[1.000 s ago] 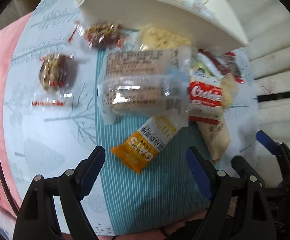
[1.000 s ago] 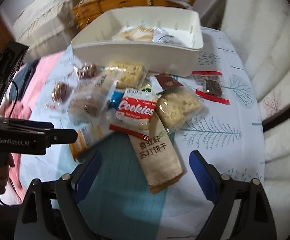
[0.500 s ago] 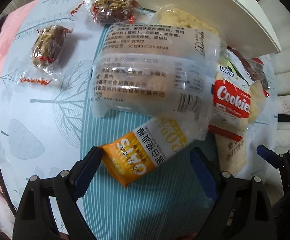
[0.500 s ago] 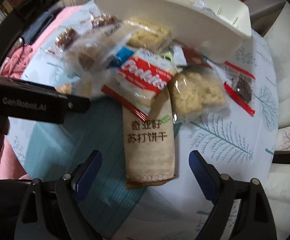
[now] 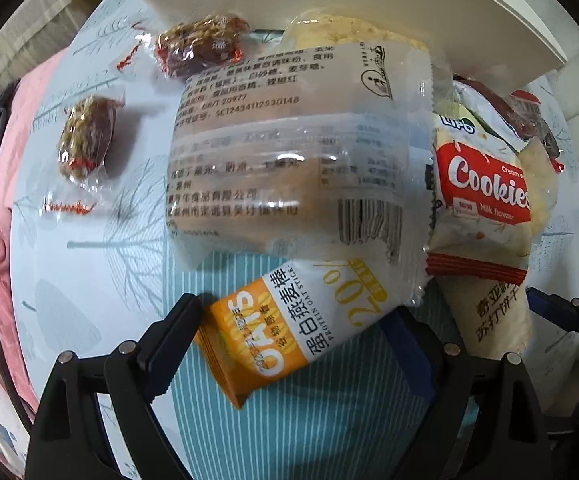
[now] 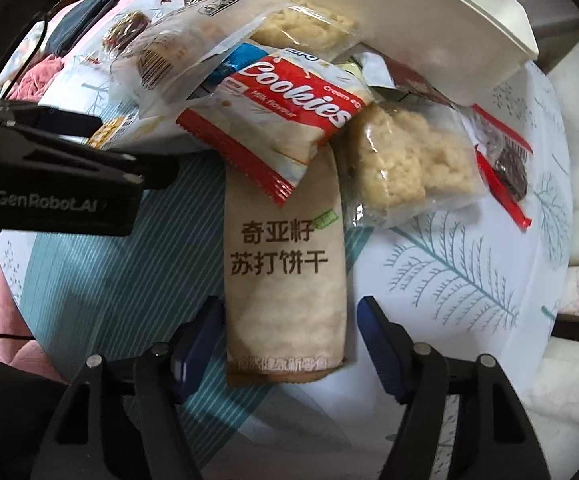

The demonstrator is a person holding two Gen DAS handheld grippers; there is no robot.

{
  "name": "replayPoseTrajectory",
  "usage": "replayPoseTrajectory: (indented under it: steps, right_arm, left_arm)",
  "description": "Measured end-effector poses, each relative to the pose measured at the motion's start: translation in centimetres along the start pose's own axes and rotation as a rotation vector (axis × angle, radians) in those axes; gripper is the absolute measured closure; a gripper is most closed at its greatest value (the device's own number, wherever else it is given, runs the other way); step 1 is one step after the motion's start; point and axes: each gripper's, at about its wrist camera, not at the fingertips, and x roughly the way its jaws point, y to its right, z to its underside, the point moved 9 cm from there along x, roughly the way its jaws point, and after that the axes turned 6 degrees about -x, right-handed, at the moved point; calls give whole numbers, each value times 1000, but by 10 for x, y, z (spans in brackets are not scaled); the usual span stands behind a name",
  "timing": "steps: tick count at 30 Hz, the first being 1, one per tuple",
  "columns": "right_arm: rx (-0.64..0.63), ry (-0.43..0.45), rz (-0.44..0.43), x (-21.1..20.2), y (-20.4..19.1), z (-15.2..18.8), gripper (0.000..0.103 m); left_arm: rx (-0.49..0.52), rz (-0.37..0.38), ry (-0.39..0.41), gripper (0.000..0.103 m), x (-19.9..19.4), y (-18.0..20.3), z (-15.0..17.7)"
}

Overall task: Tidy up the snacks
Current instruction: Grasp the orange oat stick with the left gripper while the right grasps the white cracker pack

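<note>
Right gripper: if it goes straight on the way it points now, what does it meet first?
Most likely the beige cracker pack lying between the right gripper's open, just-narrowing jaws, then the tablecloth beneath it.

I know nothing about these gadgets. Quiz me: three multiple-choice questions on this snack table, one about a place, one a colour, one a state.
1. Where does the Cookies packet lie?
A. inside the white bin
B. overlapping the top of the beige cracker packet
C. alone on the cloth

2. What colour is the near end of the oat stick packet?
A. orange
B. green
C. purple

3. How do the right gripper jaws stand?
A. clamped empty
B. either side of the cracker packet, which lies on the table
C. holding the white bin

Answers: 1 B, its red edge covers the cracker packet's top. 2 A, the OATS end is orange. 3 B, the packet lies flat between the jaws.
</note>
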Motion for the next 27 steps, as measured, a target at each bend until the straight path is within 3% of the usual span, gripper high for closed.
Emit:
replayPoseTrajectory:
  steps: [4, 8, 13, 17, 27]
  right_arm:
    - [-10, 12, 0, -2, -3, -1, 43]
    - [-15, 14, 1, -4, -6, 1, 48]
    - [-18, -13, -14, -9, -9, 8, 49]
    - [-7, -41, -62, -11, -11, 11, 49]
    - [48, -127, -212, -36, -22, 20, 49]
  left_arm:
    - [25, 4, 24, 19, -3, 9, -8]
    - [56, 13, 51, 32, -10, 15, -10]
    - [60, 22, 56, 42, -19, 12, 0]
    - [67, 29, 39, 50, -21, 13, 13]
    - [52, 73, -19, 54, -41, -13, 46]
